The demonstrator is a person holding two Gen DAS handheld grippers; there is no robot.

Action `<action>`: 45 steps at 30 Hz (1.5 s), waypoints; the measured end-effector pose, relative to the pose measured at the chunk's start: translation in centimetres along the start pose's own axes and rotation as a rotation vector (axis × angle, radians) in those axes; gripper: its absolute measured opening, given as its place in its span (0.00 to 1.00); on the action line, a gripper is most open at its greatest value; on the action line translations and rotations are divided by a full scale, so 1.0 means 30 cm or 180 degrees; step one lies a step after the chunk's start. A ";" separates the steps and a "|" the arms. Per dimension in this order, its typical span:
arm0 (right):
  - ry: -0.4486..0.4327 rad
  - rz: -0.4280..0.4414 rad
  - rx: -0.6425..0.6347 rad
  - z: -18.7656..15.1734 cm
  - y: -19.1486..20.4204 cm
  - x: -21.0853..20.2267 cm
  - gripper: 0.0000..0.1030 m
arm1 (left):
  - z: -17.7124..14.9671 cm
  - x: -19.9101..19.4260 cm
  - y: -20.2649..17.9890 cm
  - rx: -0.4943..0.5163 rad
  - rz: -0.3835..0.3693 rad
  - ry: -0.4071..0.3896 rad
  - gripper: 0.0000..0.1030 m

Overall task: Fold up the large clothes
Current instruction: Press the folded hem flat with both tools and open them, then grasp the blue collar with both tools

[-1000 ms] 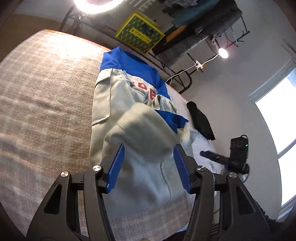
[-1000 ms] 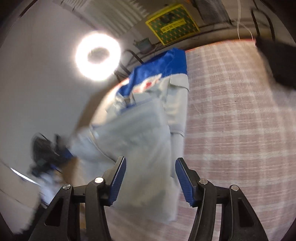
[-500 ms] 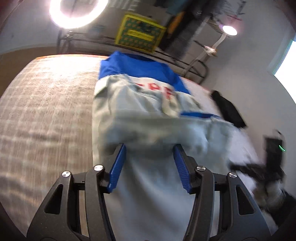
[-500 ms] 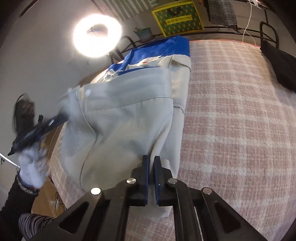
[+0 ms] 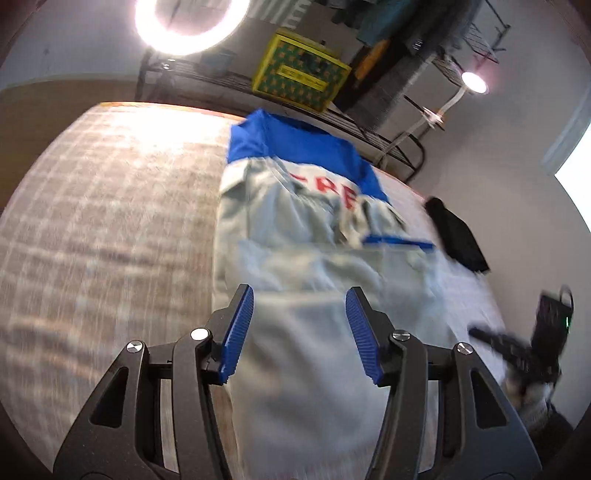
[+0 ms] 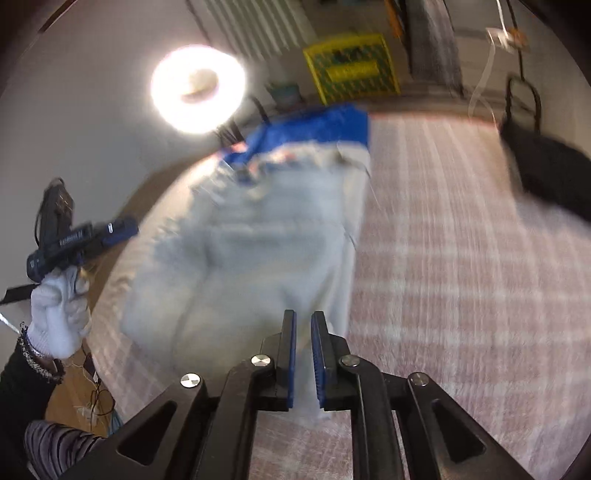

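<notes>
Between narrow right gripper pads, grey-and-blue fabric garment hem: jaws just clamped, then eased w/ cloth between. Left gripper gapes wide, empty; fold likely starting.

Surface: plaid bedcover, pinkish-grey checks, partly blurred.
Light: ring lamp lit, beyond far edge.
Crate: yellow crate on metal rack, behind bed.
Small lamp: clip lamp, lit, right of crate.
Dark item: black cloth lying near bed's right edge.
</notes>
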State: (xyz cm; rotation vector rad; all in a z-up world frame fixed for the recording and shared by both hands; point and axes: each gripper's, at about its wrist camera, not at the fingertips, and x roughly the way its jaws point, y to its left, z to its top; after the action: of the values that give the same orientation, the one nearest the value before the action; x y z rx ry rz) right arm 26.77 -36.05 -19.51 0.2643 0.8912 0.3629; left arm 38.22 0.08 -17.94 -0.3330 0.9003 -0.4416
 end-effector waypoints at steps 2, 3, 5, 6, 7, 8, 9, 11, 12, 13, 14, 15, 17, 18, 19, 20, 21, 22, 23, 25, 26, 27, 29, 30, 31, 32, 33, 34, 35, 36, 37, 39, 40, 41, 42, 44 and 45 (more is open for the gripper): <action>-0.0177 0.0066 -0.0120 0.030 0.034 -0.019 0.22 | -0.036 -0.020 -0.030 0.0121 0.0023 0.0017 0.53; -0.0221 0.0055 -0.0140 0.048 0.044 -0.016 0.29 | -0.046 -0.019 -0.045 0.0157 0.0018 0.0033 0.53; -0.0206 -0.0007 -0.0057 0.077 0.029 0.017 0.34 | -0.076 -0.007 -0.064 0.0217 0.0075 0.0069 0.53; -0.0166 -0.0028 -0.0030 0.081 0.016 0.030 0.36 | -0.090 0.004 -0.071 0.0266 0.0115 0.0070 0.53; -0.0080 -0.0040 0.0042 0.072 -0.005 0.047 0.38 | -0.098 0.012 -0.070 0.0293 0.0125 0.0080 0.53; 0.0049 0.0081 0.0180 0.049 -0.040 0.065 0.38 | -0.106 0.024 -0.071 0.0320 0.0162 0.0085 0.53; 0.0119 0.0208 0.0282 0.023 -0.065 0.070 0.37 | -0.111 0.035 -0.067 0.0330 0.0185 0.0082 0.53; 0.0231 0.0403 0.0393 -0.040 -0.097 0.075 0.32 | -0.117 0.054 -0.059 0.0329 0.0203 0.0099 0.53; 0.0262 0.0438 0.0386 -0.057 -0.097 0.077 0.22 | -0.117 0.062 -0.055 0.0320 0.0218 0.0106 0.53; 0.0305 0.0497 0.0388 -0.076 -0.097 0.082 0.14 | -0.115 0.071 -0.052 0.0308 0.0234 0.0117 0.51; 0.0342 0.0595 0.0422 -0.089 -0.098 0.083 0.05 | -0.112 0.078 -0.048 0.0310 0.0248 0.0125 0.51; 0.0321 0.0745 0.0513 -0.094 -0.101 0.071 0.03 | -0.110 0.080 -0.049 0.0328 0.0280 0.0118 0.51; 0.0113 0.0991 0.0706 -0.103 -0.113 0.006 0.02 | -0.104 0.095 -0.045 0.0360 0.0356 0.0109 0.51; 0.0066 0.1059 0.0774 -0.114 -0.120 -0.011 0.02 | -0.103 0.108 -0.039 0.0344 0.0372 0.0124 0.51; 0.0128 0.0958 0.0754 -0.130 -0.122 -0.004 0.01 | -0.105 0.127 -0.031 0.0335 0.0387 0.0154 0.51; 0.0241 0.0775 0.0646 -0.139 -0.115 0.015 0.01 | -0.110 0.147 -0.023 0.0341 0.0447 0.0182 0.51; 0.0375 0.0566 0.0499 -0.149 -0.100 0.046 0.01 | -0.117 0.171 -0.018 0.0361 0.0527 0.0225 0.51; 0.0436 0.0479 0.0441 -0.151 -0.089 0.064 0.01 | -0.119 0.180 -0.013 0.0368 0.0545 0.0233 0.51; 0.0430 0.0430 0.0392 -0.144 -0.077 0.064 0.02 | -0.119 0.176 -0.009 0.0344 0.0540 0.0217 0.51; 0.0362 0.0215 0.0252 -0.116 -0.044 0.033 0.10 | -0.113 0.138 -0.002 0.0267 0.0528 0.0132 0.51; 0.0302 0.0100 0.0152 -0.102 -0.022 0.014 0.16 | -0.110 0.117 0.000 0.0251 0.0526 0.0069 0.51; 0.0206 -0.0045 0.0005 -0.085 0.008 -0.010 0.20 | -0.108 0.098 0.002 0.0230 0.0510 0.0014 0.51; 0.0002 -0.0158 -0.0317 -0.042 0.079 -0.043 0.22 | -0.094 0.062 0.004 0.0212 0.0476 -0.0122 0.51; -0.0050 -0.0161 -0.0438 -0.024 0.102 -0.043 0.26 | -0.084 0.058 0.008 0.0209 0.0511 -0.0169 0.51; -0.0085 -0.0192 -0.0582 -0.001 0.136 -0.031 0.27 | -0.074 0.062 0.014 0.0177 0.0509 -0.0183 0.51; -0.0098 -0.0228 -0.0659 0.012 0.156 -0.011 0.27 | -0.062 0.070 0.023 0.0116 0.0482 -0.0185 0.51; -0.0086 -0.0223 -0.0737 0.039 0.180 0.026 0.27 | -0.051 0.078 0.030 0.0067 0.0464 -0.0188 0.51; -0.0069 -0.0217 -0.0758 0.052 0.185 0.058 0.27 | -0.038 0.099 0.037 0.0022 0.0455 -0.0179 0.51; -0.0055 -0.0236 -0.0779 0.069 0.191 0.091 0.27 | -0.027 0.123 0.041 0.0016 0.0494 -0.0150 0.51; -0.0007 -0.0252 -0.0800 0.088 0.192 0.139 0.27 | -0.016 0.154 0.051 -0.0016 0.0589 -0.0098 0.51; 0.0067 -0.0267 -0.0785 0.109 0.184 0.197 0.27 | -0.010 0.179 0.062 -0.0067 0.0635 -0.0058 0.51; 0.0212 -0.0280 -0.0643 0.129 0.160 0.289 0.26 | -0.002 0.229 0.096 -0.0172 0.0681 0.0053 0.52; 0.0270 -0.0267 -0.0579 0.126 0.145 0.315 0.26 | -0.006 0.250 0.105 -0.0186 0.0699 0.0090 0.54; 0.0377 -0.0248 -0.0520 0.130 0.127 0.360 0.23 | -0.014 0.263 0.109 -0.0171 0.0716 0.0080 0.55; 0.0437 -0.0277 -0.0528 0.135 0.124 0.383 0.22 | -0.020 0.263 0.107 -0.0158 0.0747 0.0051 0.56; 0.0470 -0.0384 -0.0634 0.140 0.142 0.398 0.22 | -0.022 0.257 0.098 -0.0119 0.0799 0.0057 0.56; 0.0502 -0.0441 -0.0683 0.143 0.153 0.400 0.22 | -0.021 0.245 0.094 -0.0114 0.0811 0.0065 0.54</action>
State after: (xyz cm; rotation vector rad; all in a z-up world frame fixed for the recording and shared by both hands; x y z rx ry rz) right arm 36.17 -27.23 -23.69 -0.0246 1.0108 0.3507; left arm 42.35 -1.23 -24.56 -0.2426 0.9573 -0.1944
